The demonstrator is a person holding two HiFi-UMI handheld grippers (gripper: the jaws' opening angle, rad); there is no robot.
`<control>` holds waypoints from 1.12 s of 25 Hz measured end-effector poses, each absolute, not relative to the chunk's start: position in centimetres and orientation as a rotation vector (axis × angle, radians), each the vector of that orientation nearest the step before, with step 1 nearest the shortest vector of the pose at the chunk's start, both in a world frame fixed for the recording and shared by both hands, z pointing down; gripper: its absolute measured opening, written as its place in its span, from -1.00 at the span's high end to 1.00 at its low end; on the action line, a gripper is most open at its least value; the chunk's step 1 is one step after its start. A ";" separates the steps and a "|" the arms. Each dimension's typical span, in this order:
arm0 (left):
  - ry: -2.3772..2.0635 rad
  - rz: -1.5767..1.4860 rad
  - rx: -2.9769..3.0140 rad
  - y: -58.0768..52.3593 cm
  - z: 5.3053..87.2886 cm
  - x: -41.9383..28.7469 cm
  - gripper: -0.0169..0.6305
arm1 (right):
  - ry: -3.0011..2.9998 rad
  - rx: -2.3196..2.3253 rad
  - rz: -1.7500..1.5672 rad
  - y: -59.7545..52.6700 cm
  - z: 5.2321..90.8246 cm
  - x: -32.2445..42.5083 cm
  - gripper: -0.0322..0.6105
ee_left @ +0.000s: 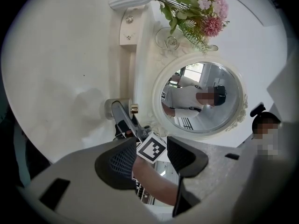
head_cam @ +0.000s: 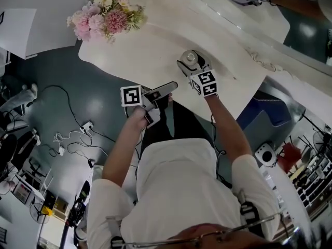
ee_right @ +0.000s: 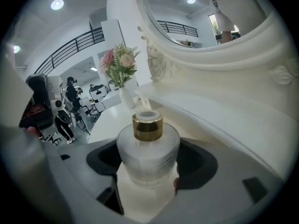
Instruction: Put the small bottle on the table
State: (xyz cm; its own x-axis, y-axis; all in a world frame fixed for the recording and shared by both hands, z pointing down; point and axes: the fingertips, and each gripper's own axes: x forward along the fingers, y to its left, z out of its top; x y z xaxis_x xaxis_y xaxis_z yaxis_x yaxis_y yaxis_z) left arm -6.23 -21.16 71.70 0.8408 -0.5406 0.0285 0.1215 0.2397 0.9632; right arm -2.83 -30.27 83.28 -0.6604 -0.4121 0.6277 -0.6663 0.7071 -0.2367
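Note:
The small bottle [ee_right: 148, 148] is frosted glass with a gold collar. It stands upright between the jaws of my right gripper [ee_right: 149, 164], which is shut on its body. In the head view this gripper [head_cam: 189, 62] holds the bottle [head_cam: 191, 57] over the white table [head_cam: 150, 51], near the mirror's frame; whether its base touches the top is hidden. My left gripper [head_cam: 165, 89] hangs at the table's front edge, off the surface. Its jaws [ee_left: 153, 161] stand open with nothing between them. Beyond them I see the bottle [ee_left: 108, 107] and the right gripper's marker cube [ee_left: 152, 148].
A round mirror [ee_left: 203, 97] in an ornate white frame backs the table. A vase of pink flowers [head_cam: 104, 14] stands at the table's left end, with a glass [ee_left: 168, 38] beside it. Cables and a power strip [head_cam: 72, 136] lie on the floor to the left.

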 end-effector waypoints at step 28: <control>-0.350 -0.428 1.233 -19.6 74.3 -5.4 0.38 | -2.345 0.916 0.524 -29.7 85.7 -2.2 -0.17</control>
